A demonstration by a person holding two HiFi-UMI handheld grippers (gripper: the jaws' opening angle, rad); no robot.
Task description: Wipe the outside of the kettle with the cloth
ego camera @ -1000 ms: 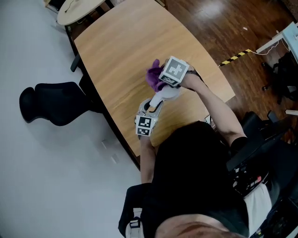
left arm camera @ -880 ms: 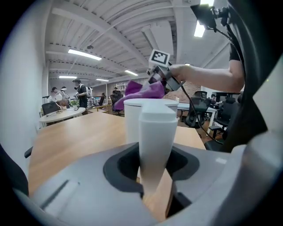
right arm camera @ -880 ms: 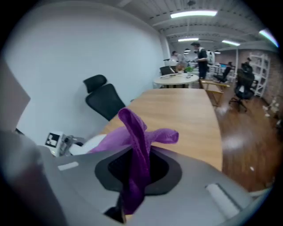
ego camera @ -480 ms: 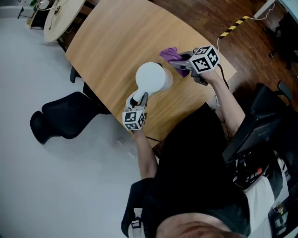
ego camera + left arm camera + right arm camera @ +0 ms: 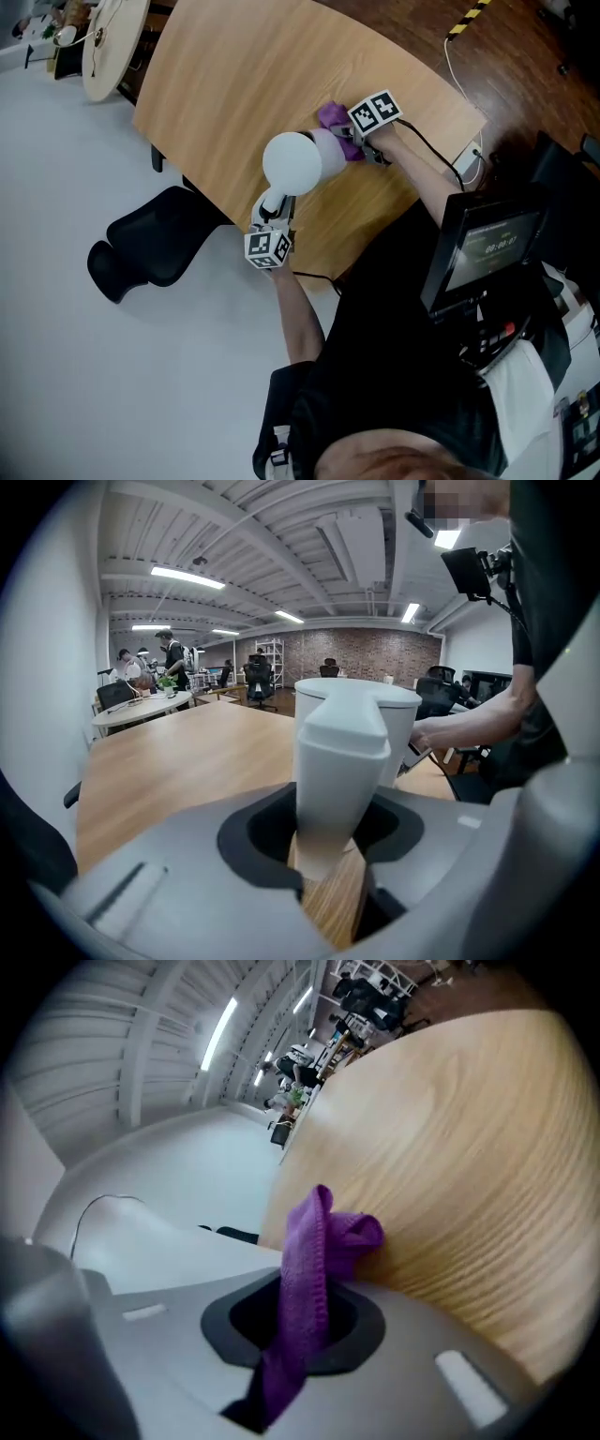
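Left gripper [image 5: 276,208] is clamping the kettle handle [image 5: 273,200]. In the left gripper view the white handle [image 5: 339,771] is standing upright between the two jaws, with a jaw closing on each side of it. The white kettle [image 5: 292,161] is sitting straight ahead of that gripper on the wooden table [image 5: 234,75], lid up. The kettle body [image 5: 398,719] is showing just behind the handle.

Right gripper [image 5: 351,142] is gripping the purple cloth [image 5: 329,116]. In the right gripper view the jaws are pinching together on the cloth [image 5: 314,1260], which is bunching up out of the right gripper [image 5: 298,1330] and folding over at its tip. Wood grain of the table [image 5: 469,1147] is filling the space ahead of it.

From the head view, the right gripper is coming in on the side of the kettle opposite the left gripper. The cloth is lying between its jaws and the kettle wall and looks to be touching the wall, though I cannot confirm contact. The two grippers are facing each other with the kettle between them.

A person's forearm [image 5: 469,726] is showing beyond the kettle in the left gripper view. A black office chair [image 5: 150,253] is standing on the floor off to the left gripper's outer side, clear of the table. A dark screen [image 5: 480,248] is sitting behind the right gripper, near the person's body.
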